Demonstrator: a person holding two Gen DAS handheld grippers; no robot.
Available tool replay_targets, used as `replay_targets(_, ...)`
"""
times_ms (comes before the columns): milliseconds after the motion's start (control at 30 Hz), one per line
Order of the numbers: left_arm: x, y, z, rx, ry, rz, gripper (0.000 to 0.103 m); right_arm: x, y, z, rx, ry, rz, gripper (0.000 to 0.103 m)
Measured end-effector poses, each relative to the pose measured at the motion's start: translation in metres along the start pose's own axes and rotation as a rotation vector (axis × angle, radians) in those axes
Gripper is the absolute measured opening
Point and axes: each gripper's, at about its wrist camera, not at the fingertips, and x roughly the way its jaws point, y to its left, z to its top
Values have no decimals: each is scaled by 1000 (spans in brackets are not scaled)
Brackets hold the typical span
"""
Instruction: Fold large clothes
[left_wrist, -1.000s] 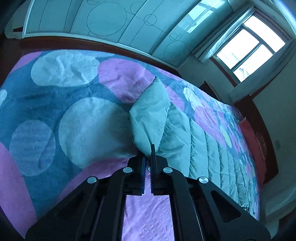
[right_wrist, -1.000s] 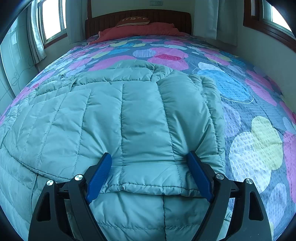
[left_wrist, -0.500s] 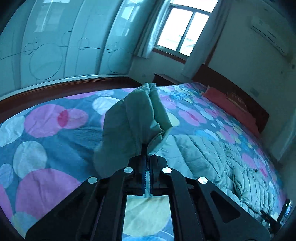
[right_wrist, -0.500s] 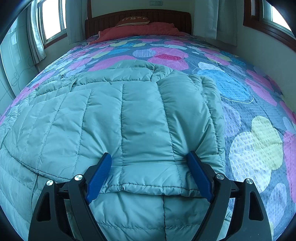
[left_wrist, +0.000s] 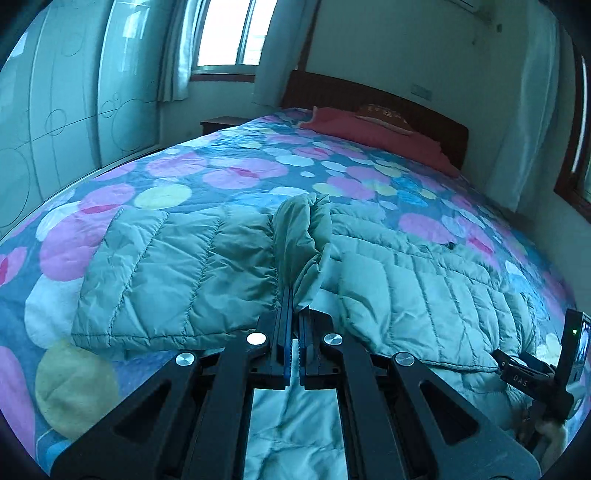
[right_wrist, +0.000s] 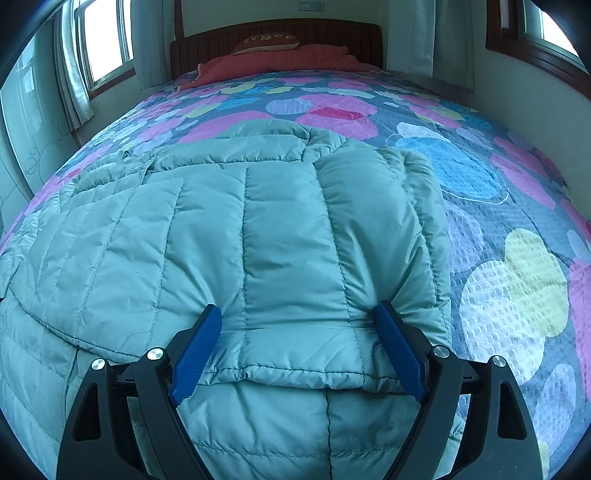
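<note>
A pale green quilted jacket (right_wrist: 280, 236) lies spread on a bed (right_wrist: 517, 206) with a cover of coloured spots. The left gripper (left_wrist: 294, 310) has its jaws clenched on a bunch of the jacket's fabric (left_wrist: 303, 240), which stands up above the rest of the cloth. To the left of this bunch, a sleeve (left_wrist: 173, 280) lies flat on the cover.

The right gripper (right_wrist: 295, 314) has its jaws spread wide. Its blue pads (right_wrist: 199, 347) rest on both sides of a folded panel of the jacket, near the lower hem. Whether they press on the cloth cannot be told. At the head of the bed lies a red pillow (right_wrist: 284, 61).
</note>
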Motion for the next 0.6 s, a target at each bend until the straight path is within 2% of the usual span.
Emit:
replay_targets(233, 29, -76, -16, 126, 59, -68, 2, 0, 0, -1, 5, -2, 4, 84)
replay_targets(600, 58, -145, -38, 229, 126, -139, 2, 0, -2, -1, 17, -5, 21, 84)
